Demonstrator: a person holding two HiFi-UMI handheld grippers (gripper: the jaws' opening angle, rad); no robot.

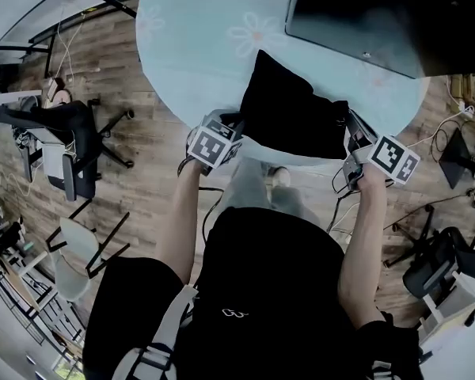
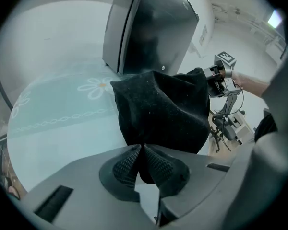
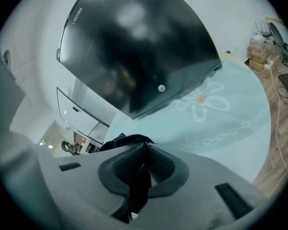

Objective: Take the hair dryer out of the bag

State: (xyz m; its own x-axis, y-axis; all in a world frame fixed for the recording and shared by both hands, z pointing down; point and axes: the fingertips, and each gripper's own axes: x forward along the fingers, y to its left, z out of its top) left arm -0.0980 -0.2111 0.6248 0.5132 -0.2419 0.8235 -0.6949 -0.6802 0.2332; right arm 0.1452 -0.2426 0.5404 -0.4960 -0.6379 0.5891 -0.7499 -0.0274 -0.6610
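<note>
The left claw (image 2: 141, 150) and the right claw (image 3: 144, 150) were each clenched on fabric of the one black bag (image 1: 289, 121), left on its near-left corner and right on its right corner; the bag's contents were hidden. The bag sat at the near edge of the round, flower-printed desk (image 1: 190, 54), with bare desk to its left and beyond. Farther right stood one black screen (image 1: 364, 14), its small print too small to read.

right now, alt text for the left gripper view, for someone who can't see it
The left tool is shut on the near edge of a black bag standing on a pale flowered table. The right tool holds the bag's far top corner, and a dark box sits behind.
</note>
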